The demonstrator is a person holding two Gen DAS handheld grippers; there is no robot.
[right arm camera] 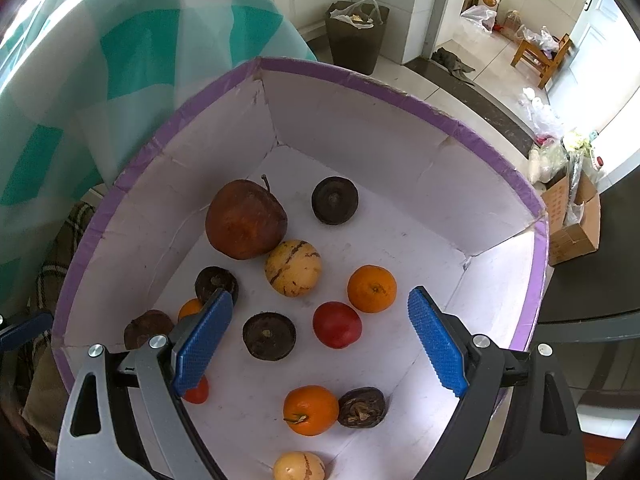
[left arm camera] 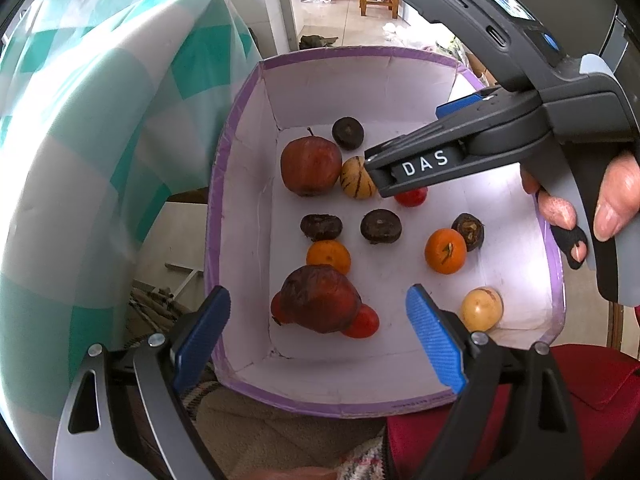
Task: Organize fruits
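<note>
Hovering over box [right arm camera: 492,148], left gripper [left arm camera: 318,330] and right gripper [right arm camera: 320,344] both spread wide, gripping nothing. Fruits all loose, unsorted on box floor: apple [right arm camera: 246,220] at 10 o'clock, tomato [right arm camera: 337,325] centre. Sorting judged not begun.

Daylight, bright. Glare on box [left arm camera: 516,300] wall right of fruit; soft shadows. Fisheye bends edges, corners black. Beyond box slightly soft, possibly overexposed.
</note>
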